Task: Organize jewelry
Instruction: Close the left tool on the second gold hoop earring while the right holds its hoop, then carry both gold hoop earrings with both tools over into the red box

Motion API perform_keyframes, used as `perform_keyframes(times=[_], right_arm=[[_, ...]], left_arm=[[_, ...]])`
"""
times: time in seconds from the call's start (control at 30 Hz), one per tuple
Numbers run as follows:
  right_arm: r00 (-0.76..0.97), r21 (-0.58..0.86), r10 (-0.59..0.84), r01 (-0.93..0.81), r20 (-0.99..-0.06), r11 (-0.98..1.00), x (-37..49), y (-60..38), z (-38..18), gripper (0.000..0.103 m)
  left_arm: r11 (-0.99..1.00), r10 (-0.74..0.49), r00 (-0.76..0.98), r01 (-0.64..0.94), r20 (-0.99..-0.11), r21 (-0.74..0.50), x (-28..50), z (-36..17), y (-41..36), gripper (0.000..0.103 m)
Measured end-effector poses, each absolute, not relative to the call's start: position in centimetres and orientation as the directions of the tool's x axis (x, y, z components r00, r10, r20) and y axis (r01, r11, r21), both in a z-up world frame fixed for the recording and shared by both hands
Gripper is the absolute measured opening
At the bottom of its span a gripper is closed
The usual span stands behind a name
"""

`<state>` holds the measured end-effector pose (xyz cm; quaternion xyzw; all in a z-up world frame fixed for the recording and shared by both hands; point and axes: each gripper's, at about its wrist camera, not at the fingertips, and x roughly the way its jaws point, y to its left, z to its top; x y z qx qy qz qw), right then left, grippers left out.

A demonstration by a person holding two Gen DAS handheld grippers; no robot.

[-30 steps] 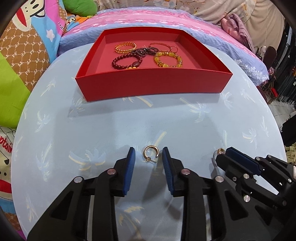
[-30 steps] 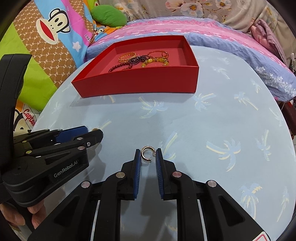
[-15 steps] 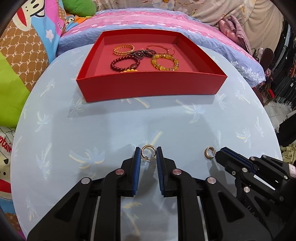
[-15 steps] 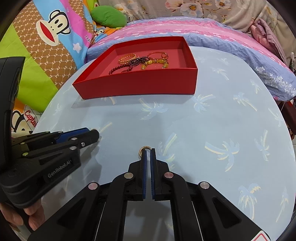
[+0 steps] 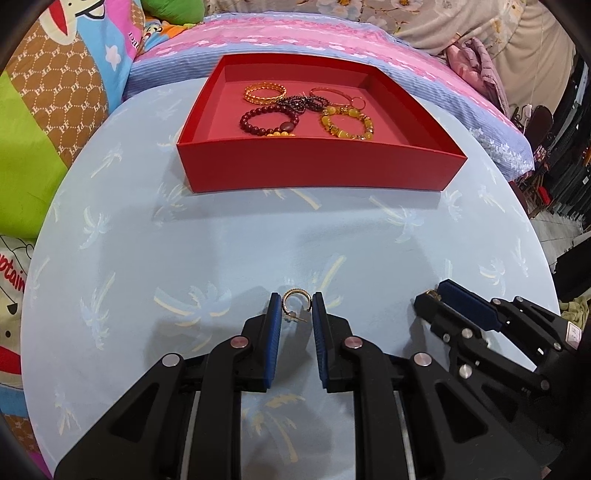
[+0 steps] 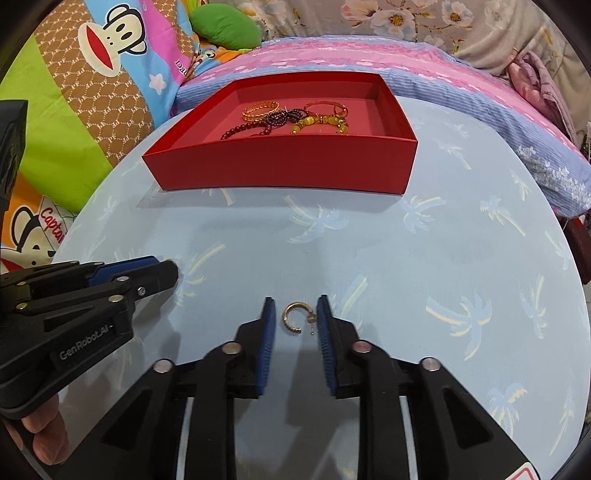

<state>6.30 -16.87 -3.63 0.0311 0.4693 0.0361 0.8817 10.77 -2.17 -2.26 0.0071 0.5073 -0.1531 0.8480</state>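
Pickup step: left gripper [image 5: 294, 308] pinching gold hoop earring [image 5: 295, 300]; right gripper [image 6: 294, 314] jaws opening, 2nd earring [image 6: 293, 318] lying loose between, untouched. Next: re-closing, lifting both to red tray [image 5: 314, 173].

- A round counter [image 5: 229, 236] is covered by a pale blue cloth printed with palm trees.
- Behind it, a bed [image 6: 332, 55] is laid with pink and blue striped bedding.
- Cartoon monkey cushions [image 6: 92, 74] are stacked at the left.
- A floral fabric [image 6: 424, 22] is draped at the rear.
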Motion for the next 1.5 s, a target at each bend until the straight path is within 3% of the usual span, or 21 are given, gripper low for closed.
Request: perform_keyframes(times=[0.43, 1.0, 1.5], right_arm=[[0.573, 0.138, 0.124, -0.020, -0.810, 0.990, 5.9, -17.4, -2.2, 0.017], [0.702, 0.162, 0.122, -0.011, -0.702, 0.987, 12.9, -20.1, 5.2, 0.017], [0.674, 0.146, 0.090, 0.026, -0.733, 0.989, 20.7, -21.0, 2.3, 0.017]], left_arm=[[0.948, -0.280, 0.448, 0.268, -0.849, -0.171, 10.6, -1.2, -1.6, 0.017], [0.945, -0.282, 0.588, 0.306, -0.758, -0.114, 17.0, 5.9, -3.9, 0.017], [0.953, -0.227, 0.564, 0.296, -0.794, -0.062, 24.6, 2.6, -6.8, 0.017]])
